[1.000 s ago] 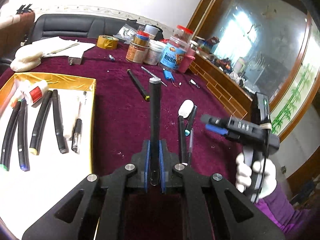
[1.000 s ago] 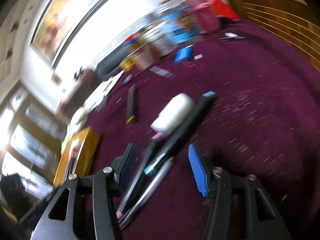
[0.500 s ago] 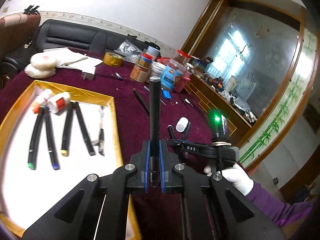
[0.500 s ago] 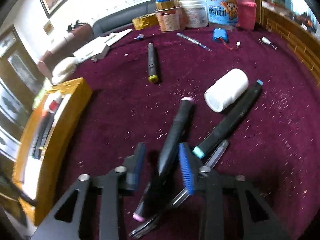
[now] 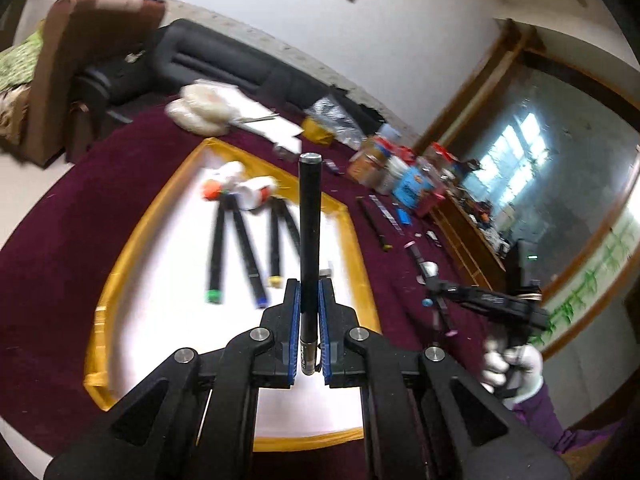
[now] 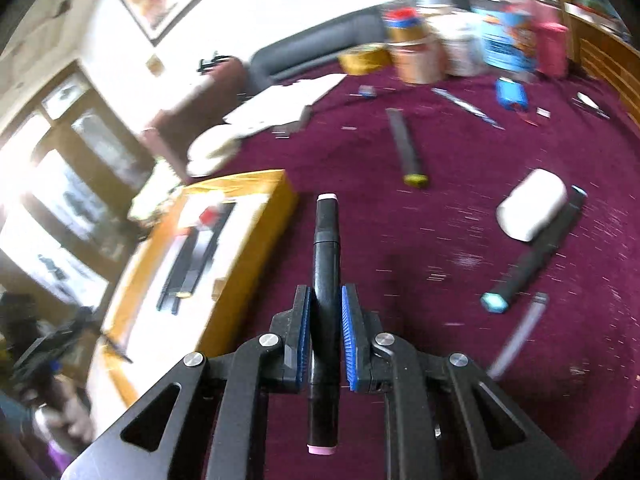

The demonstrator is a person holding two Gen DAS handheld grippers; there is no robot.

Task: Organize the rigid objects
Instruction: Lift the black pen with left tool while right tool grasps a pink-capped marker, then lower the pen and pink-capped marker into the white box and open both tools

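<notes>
My left gripper is clamped on a slim black pen. The pen is a smooth matte black tube with a flat silvery end cap at its far tip, and it runs straight out toward twelve o'clock from between the blue pads, its near end poking back past them. It hangs over the gold-rimmed tray, above the white liner.

In the tray, at about eleven o'clock from the pen, lie four black markers with green, blue and yellow end caps showing, fanned in two pairs; they are blurred. Two small white bottles sit at their far ends, one with an orange cap.

My right gripper has just been closing and now grips a black marker between its blue pads. This marker is thicker, glossy black, with a pale pink cap at each end, pointing to twelve o'clock above the maroon tablecloth, with the tray at about nine o'clock from it.

On the cloth at two o'clock lie a white bottle and, touching it, a black marker with a teal cap. A yellow-tipped marker lies at one o'clock, well apart.
</notes>
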